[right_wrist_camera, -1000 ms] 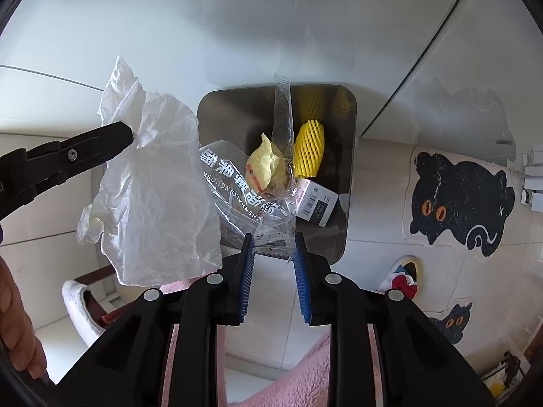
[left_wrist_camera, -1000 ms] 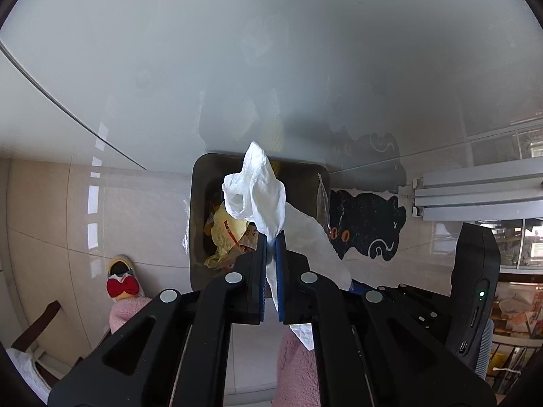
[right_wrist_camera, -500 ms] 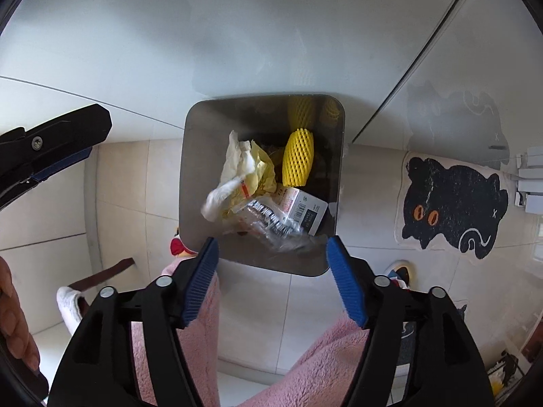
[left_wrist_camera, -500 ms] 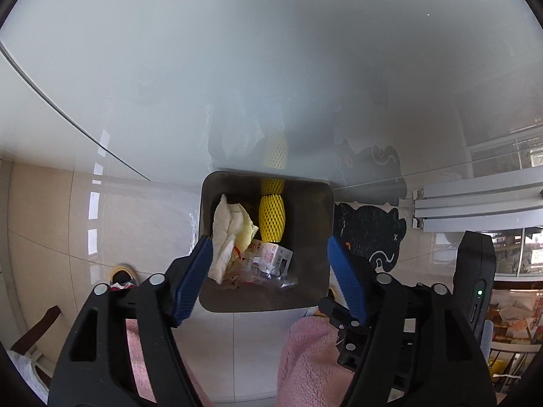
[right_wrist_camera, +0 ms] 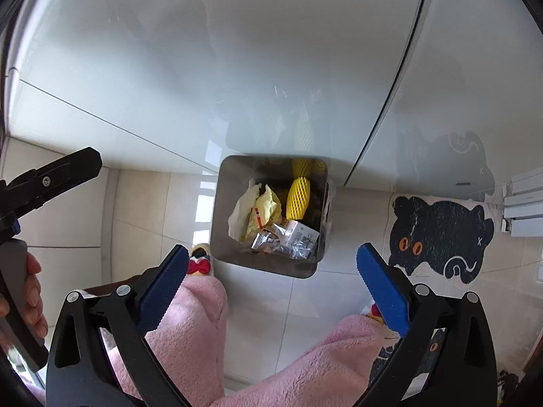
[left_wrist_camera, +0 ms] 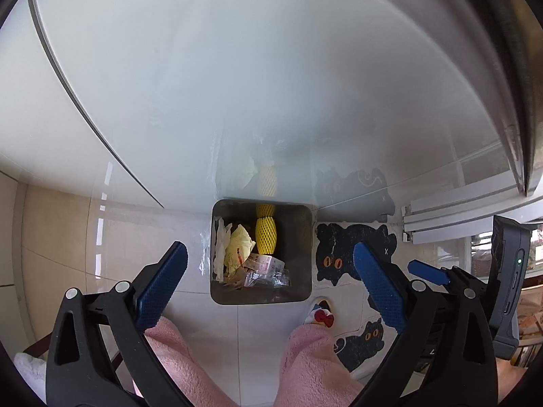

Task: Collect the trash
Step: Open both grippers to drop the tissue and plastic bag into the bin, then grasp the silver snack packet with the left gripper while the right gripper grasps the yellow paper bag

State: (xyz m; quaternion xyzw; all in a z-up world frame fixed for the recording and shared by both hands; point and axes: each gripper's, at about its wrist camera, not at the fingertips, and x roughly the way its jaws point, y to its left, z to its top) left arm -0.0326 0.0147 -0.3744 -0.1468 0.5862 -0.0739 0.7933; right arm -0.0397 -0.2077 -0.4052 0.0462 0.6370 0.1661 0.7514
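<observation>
A square metal trash bin (left_wrist_camera: pixel 298 257) (right_wrist_camera: pixel 222 217) stands on the tiled floor against a white glossy cabinet. Inside it lie a yellow foam net (left_wrist_camera: pixel 265 234) (right_wrist_camera: pixel 298 198), a white tissue (left_wrist_camera: pixel 220 240) (right_wrist_camera: pixel 241 208), yellow crumpled paper (left_wrist_camera: pixel 239 247), a small carton and a clear plastic wrapper (left_wrist_camera: pixel 268 276) (right_wrist_camera: pixel 292 240). My left gripper (left_wrist_camera: pixel 269 268) is open and empty, high above the bin. My right gripper (right_wrist_camera: pixel 273 266) is open and empty, also above the bin. The left gripper's finger shows at the left of the right wrist view (right_wrist_camera: pixel 64 169).
A black cat floor mat (left_wrist_camera: pixel 353 254) (right_wrist_camera: pixel 441 234) lies right of the bin, a second cat mat (left_wrist_camera: pixel 366 342) nearer. The person's pink fleece legs (left_wrist_camera: pixel 305 363) (right_wrist_camera: pixel 190 322) and slippers with red bows (left_wrist_camera: pixel 322 315) (right_wrist_camera: pixel 200 263) are below. A window track (left_wrist_camera: pixel 458 213) is at right.
Both grippers opened: the left let go of the white tissue and the right let go of the plastic wrapper, both now lying in the bin. Both grippers rose further from the bin.
</observation>
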